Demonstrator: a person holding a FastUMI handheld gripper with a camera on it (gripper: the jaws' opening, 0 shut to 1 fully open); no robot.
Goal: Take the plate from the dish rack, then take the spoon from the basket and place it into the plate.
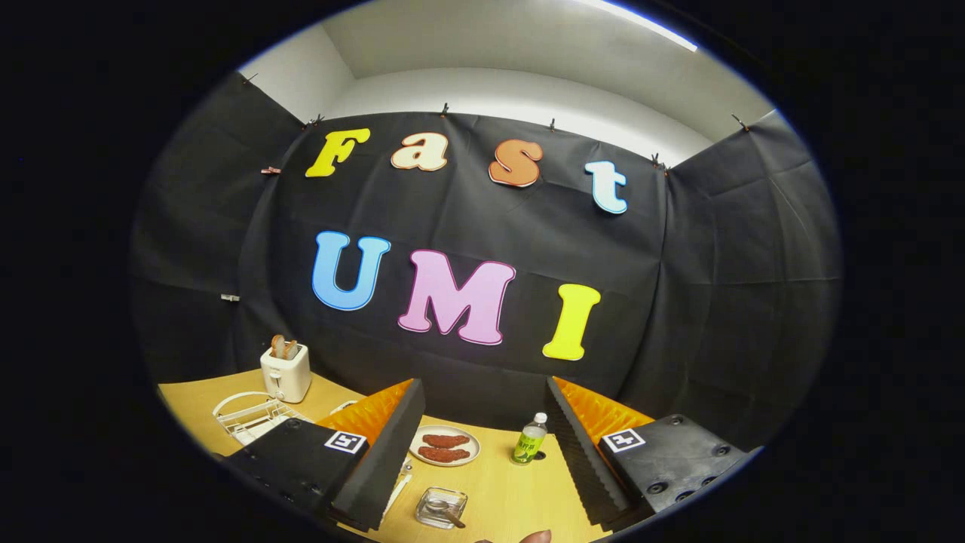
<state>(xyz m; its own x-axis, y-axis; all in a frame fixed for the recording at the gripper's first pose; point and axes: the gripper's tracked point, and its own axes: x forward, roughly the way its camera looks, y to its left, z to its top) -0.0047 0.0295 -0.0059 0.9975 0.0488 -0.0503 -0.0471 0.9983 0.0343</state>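
Gripper view: gripper (482,460) was held high and level, fingers spread wide, nothing between them. It looked over the tabletop (520,498) toward the booth wall.

Task things: a white wire dish rack (252,416) sat at the left, just beside the left finger, in front of a white toaster (286,372). Could not tell whether a plate stood in the rack. One plate (445,446) lay flat on the tabletop just ahead, between the fingers, with two reddish-brown pieces of food on it. A small clear glass dish (441,507) sat nearer, with what looked like a spoon handle in it; the basket couldn't be identified with certainty.

Step in hand, as I judged it: reach for the rack. To do it well: swing left and tip down so the rack is centred between the fingers, keep them wide until one finger is on each side of the plate's rim, then close and lift straight up out of the wires.

Room: the green bottle (531,443) stood ahead of the right finger, well apart from the rack, so a leftward move was free of it. The toaster was close behind the rack; don't overshoot. The tabletop's left edge ran near the rack. A fingertip (537,536) showed at the near edge.
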